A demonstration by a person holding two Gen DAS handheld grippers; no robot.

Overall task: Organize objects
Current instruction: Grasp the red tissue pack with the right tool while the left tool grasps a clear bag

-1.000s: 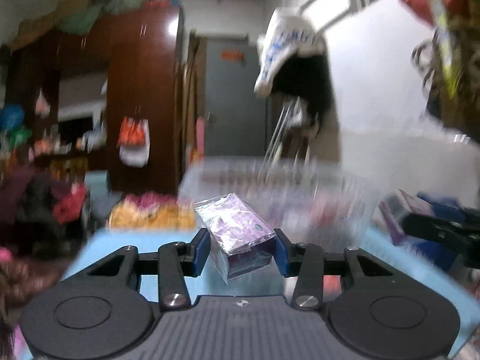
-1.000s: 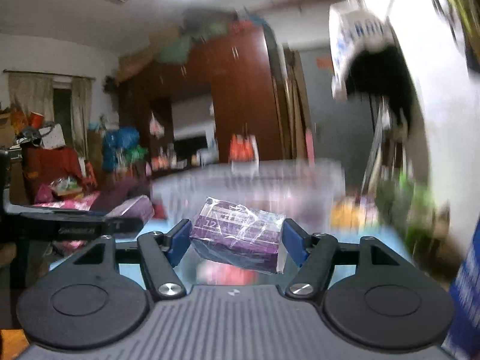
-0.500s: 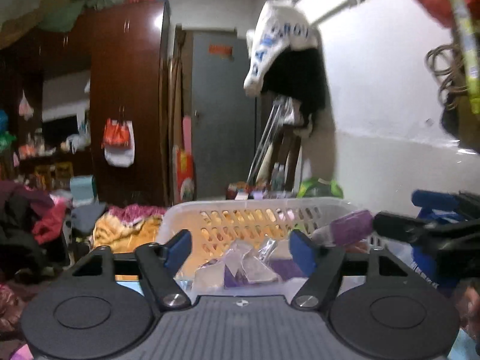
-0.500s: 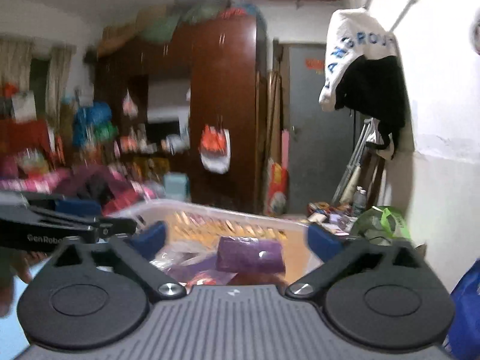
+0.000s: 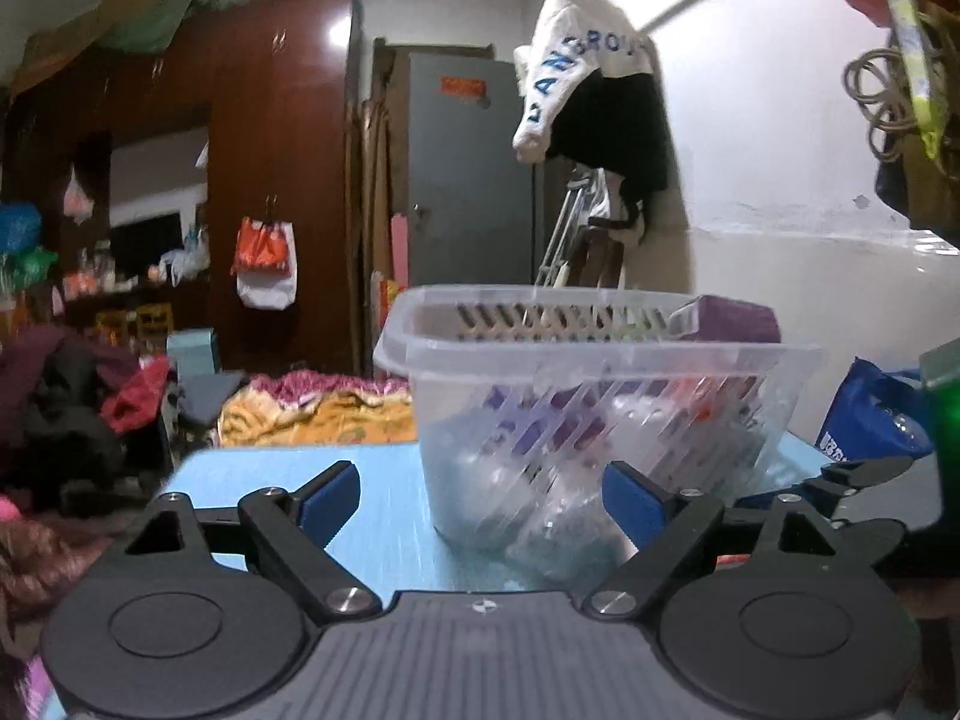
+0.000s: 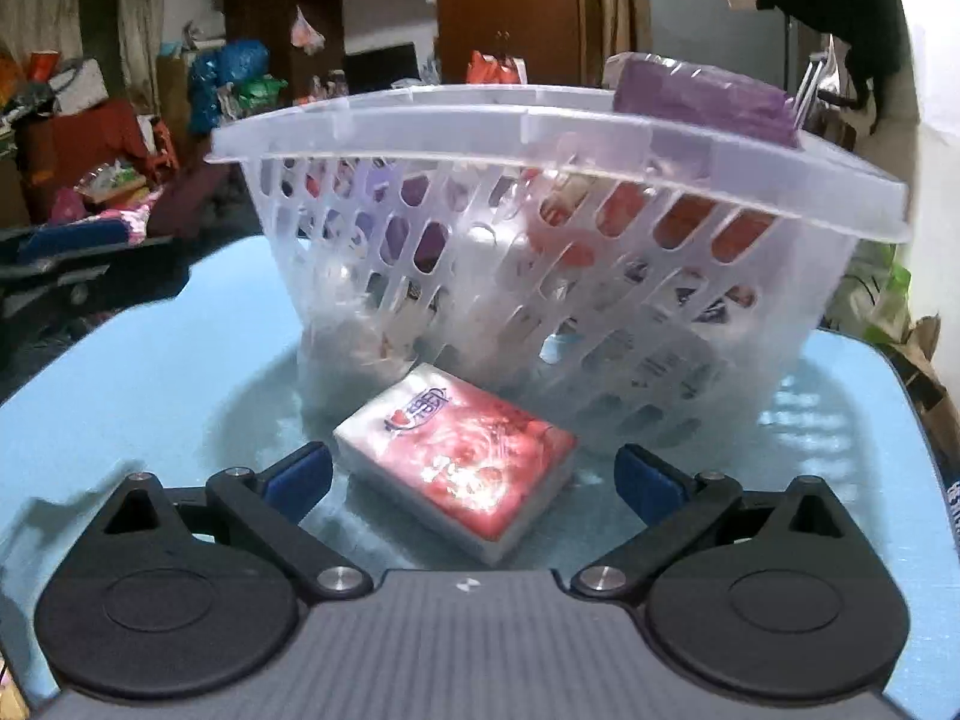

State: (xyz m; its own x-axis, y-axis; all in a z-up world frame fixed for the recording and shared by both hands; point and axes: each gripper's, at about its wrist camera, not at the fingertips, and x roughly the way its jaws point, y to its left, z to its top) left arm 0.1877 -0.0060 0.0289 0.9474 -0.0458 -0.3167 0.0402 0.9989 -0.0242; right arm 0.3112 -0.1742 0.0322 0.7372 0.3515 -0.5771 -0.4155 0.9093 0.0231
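Note:
A clear slotted plastic basket [image 5: 600,354] [image 6: 540,138] stands on the light blue table, holding several tissue packs. A purple pack [image 6: 702,96] sticks up above its rim at the right, also in the left wrist view [image 5: 729,319]. A red and white tissue pack [image 6: 462,456] lies flat on the table in front of the basket, between the jaws of my open right gripper [image 6: 474,477]. My left gripper [image 5: 480,498] is open and empty, low at the table, just before the basket's near wall.
The light blue table [image 6: 150,372] ends at the left and right. A blue bag [image 5: 870,420] lies right of the basket. The other gripper shows at the left edge of the right wrist view [image 6: 72,270]. Cluttered room, wardrobe and white wall behind.
Both grippers opened and dropped their purple packs into the basket, then came down to table level. The right gripper now straddles the red and white pack.

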